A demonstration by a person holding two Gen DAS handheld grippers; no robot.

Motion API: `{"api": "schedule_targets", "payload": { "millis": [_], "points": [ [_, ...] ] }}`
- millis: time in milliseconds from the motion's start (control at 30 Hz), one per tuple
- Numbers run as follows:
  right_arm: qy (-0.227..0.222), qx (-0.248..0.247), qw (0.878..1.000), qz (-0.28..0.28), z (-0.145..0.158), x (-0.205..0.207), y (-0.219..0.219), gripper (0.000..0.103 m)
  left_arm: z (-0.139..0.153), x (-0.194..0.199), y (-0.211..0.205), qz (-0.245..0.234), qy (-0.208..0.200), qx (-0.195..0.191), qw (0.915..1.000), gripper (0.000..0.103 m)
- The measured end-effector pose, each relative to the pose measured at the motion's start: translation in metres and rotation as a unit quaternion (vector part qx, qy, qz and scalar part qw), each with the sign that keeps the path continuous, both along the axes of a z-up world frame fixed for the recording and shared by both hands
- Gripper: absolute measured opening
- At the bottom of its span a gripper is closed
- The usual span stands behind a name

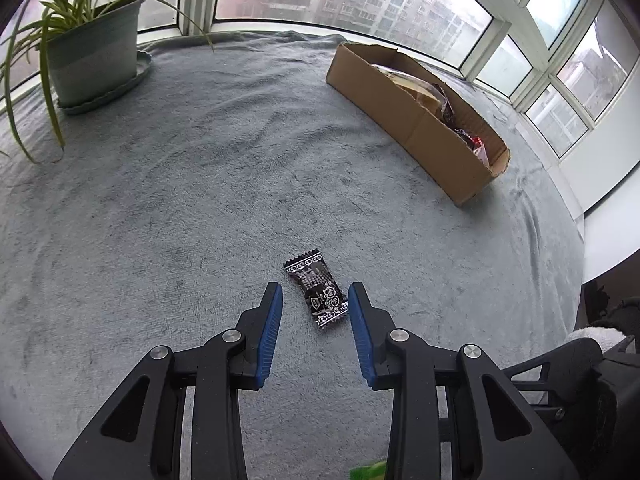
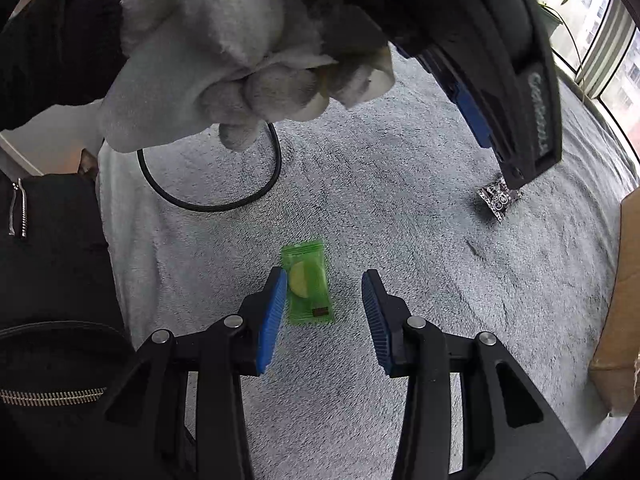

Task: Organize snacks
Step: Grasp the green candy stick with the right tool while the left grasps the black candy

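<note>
Left tool (image 1: 315, 295) spread, straddling dark candy wrapper (image 1: 318, 291) on grey blanket (image 1: 180, 208), not pinching. Right tool (image 2: 325, 282) likewise spread beside green candy wrapper (image 2: 308, 282), left pad touching. Both probably light, crinkly, slippery; best pinched across the padded middle. Cardboard box (image 1: 416, 128) well apart, contents mostly hidden; green packet cut off in left view.

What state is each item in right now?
Left gripper: open, astride the dark packet, not gripping.
Right gripper: open, green packet by its left pad.
Dark packet: flat on the blanket.
Green packet: flat on the blanket.
Box: open-topped, holding snacks.
</note>
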State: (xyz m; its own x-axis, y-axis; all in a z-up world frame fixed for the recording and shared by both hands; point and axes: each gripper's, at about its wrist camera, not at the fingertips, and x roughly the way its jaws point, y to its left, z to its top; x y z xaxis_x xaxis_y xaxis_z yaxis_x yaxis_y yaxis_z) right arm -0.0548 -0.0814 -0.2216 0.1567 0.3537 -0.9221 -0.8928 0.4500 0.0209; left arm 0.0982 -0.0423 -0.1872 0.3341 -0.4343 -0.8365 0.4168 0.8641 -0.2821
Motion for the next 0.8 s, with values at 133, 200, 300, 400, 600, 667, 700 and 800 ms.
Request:
{"api": "schedule_targets", "payload": {
  "millis": [133,200,300,400,600,667,700,800],
  "points": [
    [-0.015,-0.019,1.0,0.019,-0.006,-0.008,0.008,0.041,-0.006,0.003,-0.005,-0.008,0.004,0.012,0.9999,0.032],
    [-0.02,-0.023,0.999,0.025,-0.009,-0.012,0.011,0.041,-0.009,0.004,-0.011,-0.014,0.006,0.022,0.9996,0.032],
    [-0.022,-0.025,0.999,0.027,-0.009,-0.013,0.013,0.041,-0.013,0.005,-0.017,-0.018,0.009,0.036,0.9992,0.032],
    [-0.02,-0.026,0.999,0.031,-0.009,-0.014,0.012,0.039,-0.019,0.008,-0.019,-0.016,0.02,0.038,0.9989,0.032],
    [-0.006,-0.022,0.999,0.025,-0.01,0.002,0.016,0.026,-0.02,0.008,-0.025,-0.021,0.016,0.054,0.9982,0.029],
    [-0.004,-0.022,1.0,0.022,-0.01,0.005,0.015,0.023,-0.021,0.01,-0.025,-0.018,0.013,0.061,0.9979,0.022],
    [-0.001,-0.02,1.0,0.02,-0.009,0.007,0.014,0.023,-0.021,0.011,-0.024,-0.017,0.013,0.059,0.998,0.022],
    [0.004,-0.015,1.0,0.015,-0.009,0.01,0.012,0.023,-0.021,0.01,-0.026,-0.017,0.009,0.059,0.998,0.021]
  ]
}}
